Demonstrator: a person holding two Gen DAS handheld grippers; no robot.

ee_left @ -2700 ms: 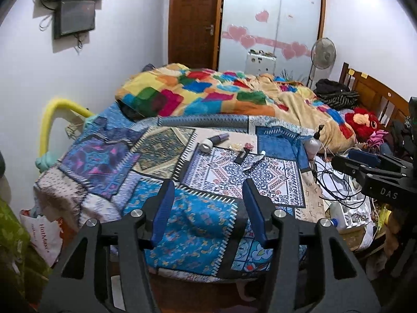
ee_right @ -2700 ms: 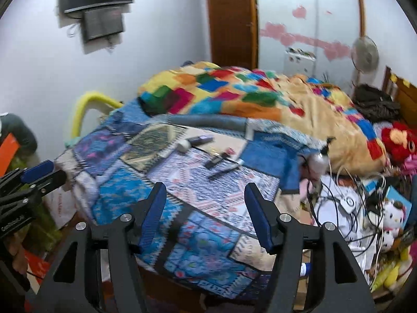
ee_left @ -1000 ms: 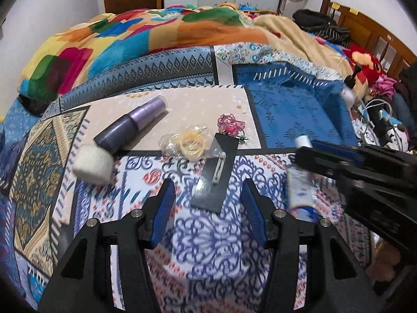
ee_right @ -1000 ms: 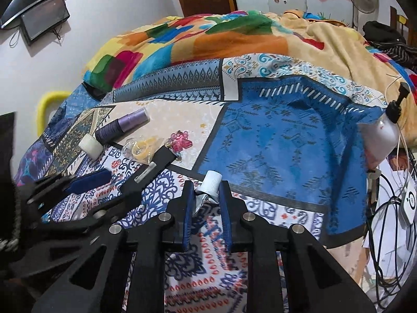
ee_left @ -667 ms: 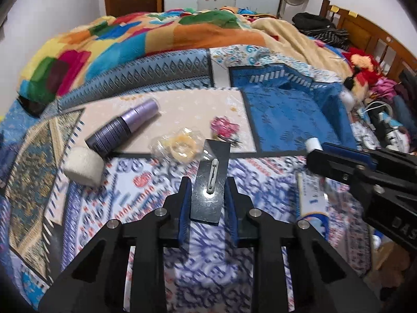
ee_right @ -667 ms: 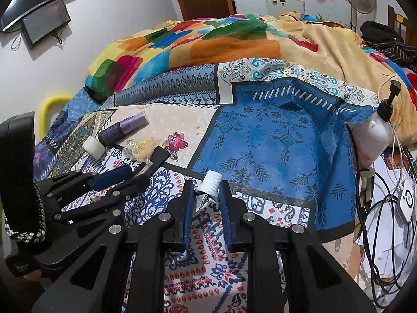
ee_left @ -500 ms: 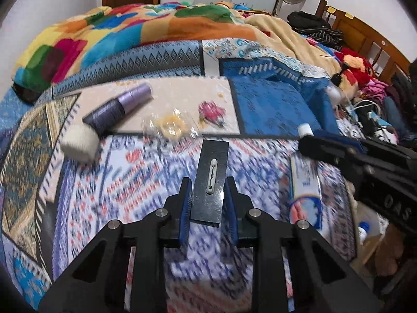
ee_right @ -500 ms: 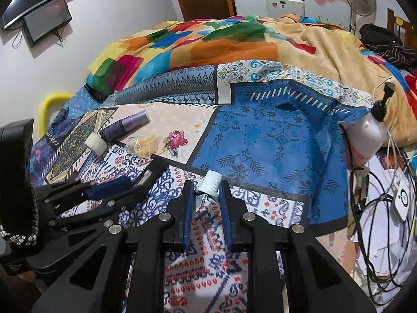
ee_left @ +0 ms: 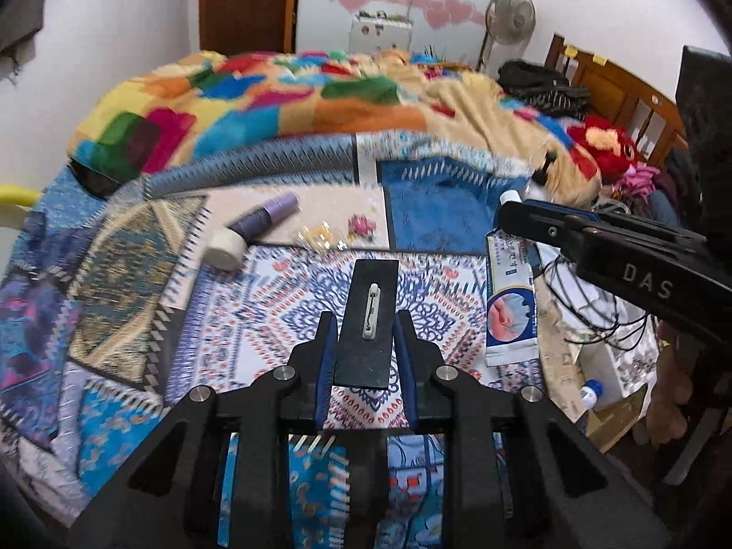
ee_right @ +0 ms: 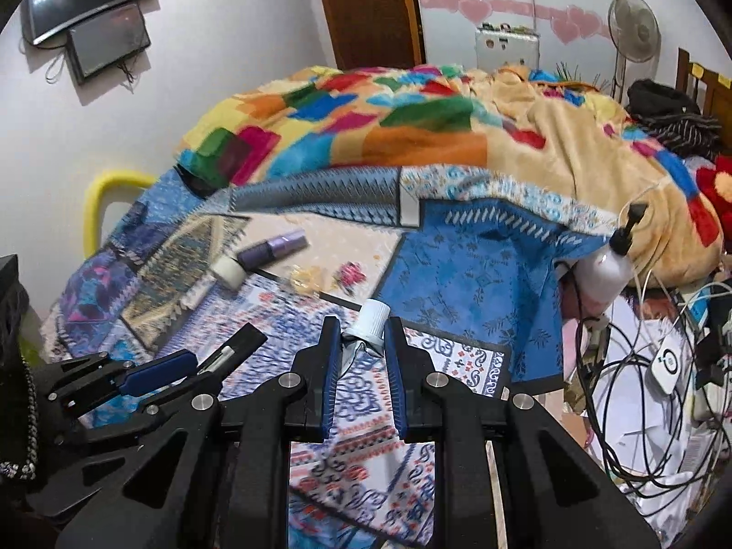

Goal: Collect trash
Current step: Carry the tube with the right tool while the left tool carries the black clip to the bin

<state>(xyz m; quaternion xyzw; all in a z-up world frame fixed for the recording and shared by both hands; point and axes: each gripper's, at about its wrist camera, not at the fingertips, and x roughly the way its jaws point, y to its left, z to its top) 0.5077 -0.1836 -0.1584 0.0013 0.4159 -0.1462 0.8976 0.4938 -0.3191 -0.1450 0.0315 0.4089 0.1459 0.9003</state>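
My left gripper (ee_left: pixel 364 327) is shut on a flat black card with a small metal clip (ee_left: pixel 368 320) and holds it above the patterned bedspread (ee_left: pixel 256 315). My right gripper (ee_right: pixel 363 334) is shut on a white-capped tube (ee_right: pixel 371 320) near its cap; in the left wrist view the tube (ee_left: pixel 508 302) hangs down from the right gripper (ee_left: pixel 512 210). On the bed lie a purple bottle with a white cap (ee_left: pixel 254 228), a clear wrapper with a yellow ring (ee_left: pixel 318 238) and a small pink item (ee_left: pixel 361 224).
A colourful blanket (ee_right: pixel 411 123) is piled at the back of the bed. A white pump bottle (ee_right: pixel 606 270) and tangled cables (ee_right: pixel 640 389) are at the bed's right side. A yellow rail (ee_right: pixel 105 196) stands at the left wall.
Both grippers closed on their items about a second ago and have since lifted them up and back from the bed. The bottle, wrapper and pink item stayed put.
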